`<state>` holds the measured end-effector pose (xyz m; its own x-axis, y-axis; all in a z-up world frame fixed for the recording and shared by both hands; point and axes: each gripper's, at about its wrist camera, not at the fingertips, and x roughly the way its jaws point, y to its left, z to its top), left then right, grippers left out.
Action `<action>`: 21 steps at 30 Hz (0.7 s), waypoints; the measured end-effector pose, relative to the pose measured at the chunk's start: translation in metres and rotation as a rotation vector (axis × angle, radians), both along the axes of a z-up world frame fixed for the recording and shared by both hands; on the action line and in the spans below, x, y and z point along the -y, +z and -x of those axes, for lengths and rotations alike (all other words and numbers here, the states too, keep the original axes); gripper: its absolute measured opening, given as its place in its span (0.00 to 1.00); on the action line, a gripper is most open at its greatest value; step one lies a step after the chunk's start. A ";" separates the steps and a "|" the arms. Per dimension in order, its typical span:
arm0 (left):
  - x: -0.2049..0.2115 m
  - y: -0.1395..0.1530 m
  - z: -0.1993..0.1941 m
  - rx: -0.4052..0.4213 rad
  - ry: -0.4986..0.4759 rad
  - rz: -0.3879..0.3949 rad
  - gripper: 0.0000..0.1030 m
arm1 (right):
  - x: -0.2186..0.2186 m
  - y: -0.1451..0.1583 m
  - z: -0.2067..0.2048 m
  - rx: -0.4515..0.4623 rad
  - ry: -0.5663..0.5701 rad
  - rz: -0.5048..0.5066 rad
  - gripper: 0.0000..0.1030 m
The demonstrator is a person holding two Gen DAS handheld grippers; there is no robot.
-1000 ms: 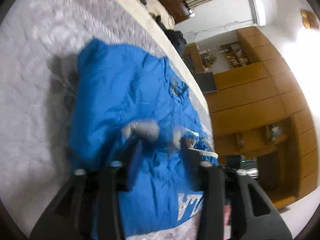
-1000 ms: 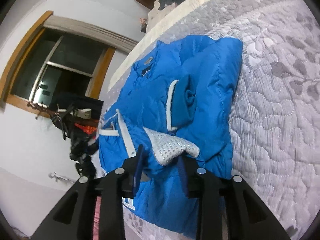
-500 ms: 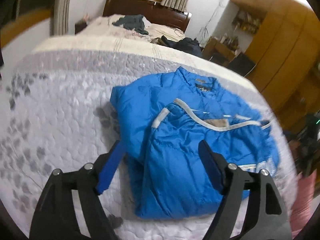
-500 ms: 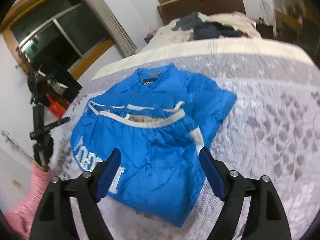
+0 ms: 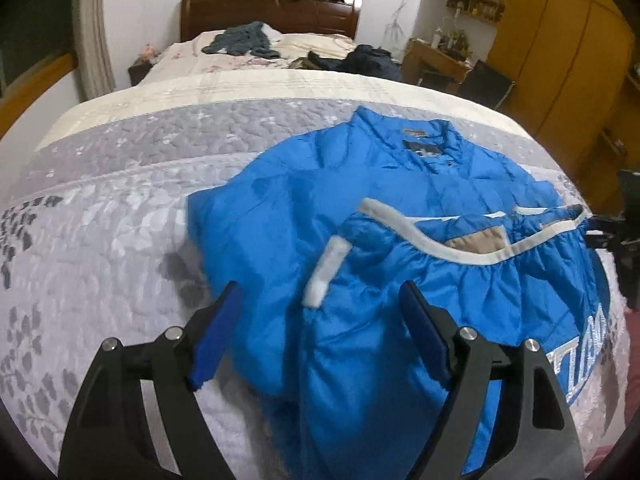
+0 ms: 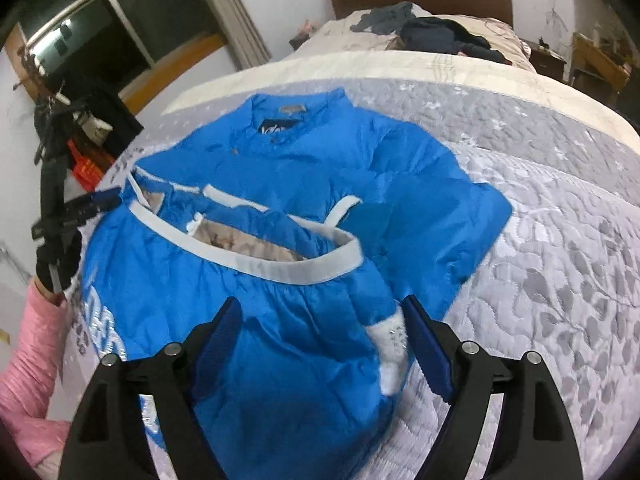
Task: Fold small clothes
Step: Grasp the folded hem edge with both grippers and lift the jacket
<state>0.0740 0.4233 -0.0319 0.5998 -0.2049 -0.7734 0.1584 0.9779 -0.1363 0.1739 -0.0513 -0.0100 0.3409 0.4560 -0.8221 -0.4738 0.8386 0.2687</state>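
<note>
A small blue padded jacket [image 5: 400, 216] lies on the grey quilted bedspread [image 5: 100, 220], its lower half folded up so the white-trimmed hem [image 5: 472, 254] crosses the chest. Both sleeves are tucked in, white cuffs [image 5: 324, 276] showing. My left gripper [image 5: 320, 320] hovers open above the jacket's left part, nothing between its blue pads. In the right wrist view the same jacket [image 6: 304, 184] fills the middle, and my right gripper [image 6: 320, 332] stands open above its near edge, a white cuff [image 6: 390, 350] lying just inside the right finger.
Dark clothes [image 5: 240, 40] lie heaped near the wooden headboard [image 5: 268, 12]. Wooden wardrobes [image 5: 560, 40] line the right wall. A pink sleeve [image 6: 32, 344] and a black tripod [image 6: 56, 184] stand at the bed's left side. Bedspread [image 6: 560, 240] stretches right of the jacket.
Both grippers let go of the white cuffs, opened wide and pulled back and up from the jacket. The hem now lies folded up over the chest.
</note>
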 end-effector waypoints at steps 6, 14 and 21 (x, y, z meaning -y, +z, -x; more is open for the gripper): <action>0.029 0.002 -0.006 0.011 -0.096 -0.022 0.77 | -0.008 0.001 0.004 0.058 0.020 0.052 0.59; 0.042 0.002 -0.002 0.030 -0.037 -0.101 0.14 | 0.004 0.018 0.019 0.118 0.010 0.023 0.17; 0.039 0.039 0.044 0.193 -0.004 -0.049 0.09 | 0.013 0.047 0.047 0.171 0.005 -0.071 0.16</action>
